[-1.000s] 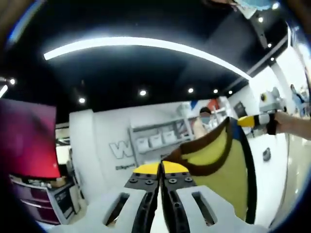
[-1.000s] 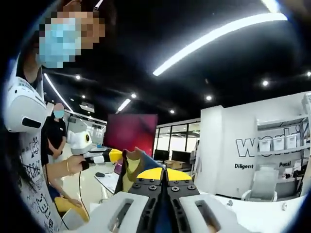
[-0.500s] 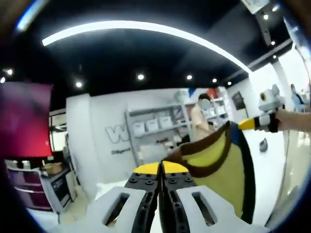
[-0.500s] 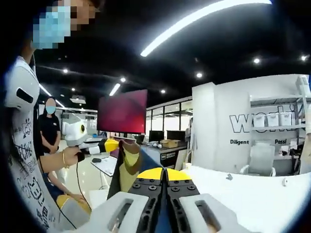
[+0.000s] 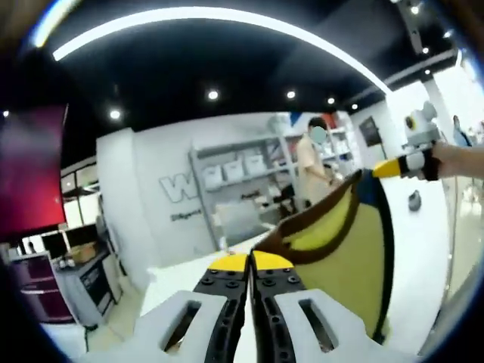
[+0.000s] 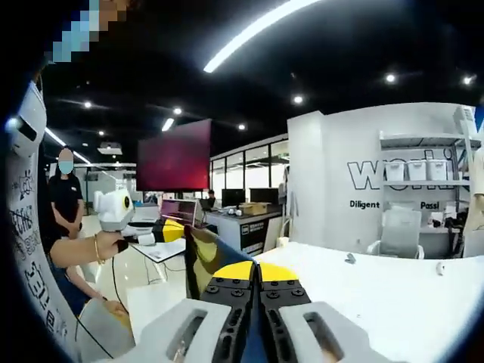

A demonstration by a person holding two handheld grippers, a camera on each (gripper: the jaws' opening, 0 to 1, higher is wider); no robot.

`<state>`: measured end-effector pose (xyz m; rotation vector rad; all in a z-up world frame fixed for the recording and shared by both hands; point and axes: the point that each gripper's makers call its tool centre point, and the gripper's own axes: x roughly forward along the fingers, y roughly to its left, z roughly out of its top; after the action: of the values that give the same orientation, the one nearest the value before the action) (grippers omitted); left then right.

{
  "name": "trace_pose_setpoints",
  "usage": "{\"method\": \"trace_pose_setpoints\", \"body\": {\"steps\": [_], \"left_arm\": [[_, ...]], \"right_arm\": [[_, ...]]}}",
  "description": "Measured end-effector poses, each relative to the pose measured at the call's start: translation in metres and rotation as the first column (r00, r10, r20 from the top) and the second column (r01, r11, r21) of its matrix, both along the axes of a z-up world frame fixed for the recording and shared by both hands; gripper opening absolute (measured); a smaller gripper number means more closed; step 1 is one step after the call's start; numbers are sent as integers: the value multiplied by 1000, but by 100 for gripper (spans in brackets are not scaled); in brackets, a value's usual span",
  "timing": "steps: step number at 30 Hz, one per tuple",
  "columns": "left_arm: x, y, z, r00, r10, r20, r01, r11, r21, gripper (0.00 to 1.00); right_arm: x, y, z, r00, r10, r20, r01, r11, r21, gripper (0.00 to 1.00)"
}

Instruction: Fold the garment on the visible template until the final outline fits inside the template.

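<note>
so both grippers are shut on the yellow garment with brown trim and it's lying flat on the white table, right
Not quite. Both the left gripper and the right gripper are shut on the yellow garment with brown trim, but it is not lying flat on the white table. It is held up in the air, stretched between the two grippers, as the left gripper view shows.

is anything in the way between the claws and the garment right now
No. Both claws already pinch the garment: the left claw and right claw each have their jaws together on its cloth, holding it up in the air. Whether its way down to the template is free cannot be told from these views.
</note>
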<state>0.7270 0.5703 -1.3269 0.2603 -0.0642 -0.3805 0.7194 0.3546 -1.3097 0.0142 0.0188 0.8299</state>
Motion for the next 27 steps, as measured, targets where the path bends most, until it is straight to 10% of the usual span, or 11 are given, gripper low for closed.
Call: {"method": "trace_pose_setpoints", "body": {"steps": [27], "left_arm": [[115,-2,-86,988,11,-155,3,996,91,0]], "right_arm": [[118,-4,-84,988,-127,-91,115,984,-136,0]]}}
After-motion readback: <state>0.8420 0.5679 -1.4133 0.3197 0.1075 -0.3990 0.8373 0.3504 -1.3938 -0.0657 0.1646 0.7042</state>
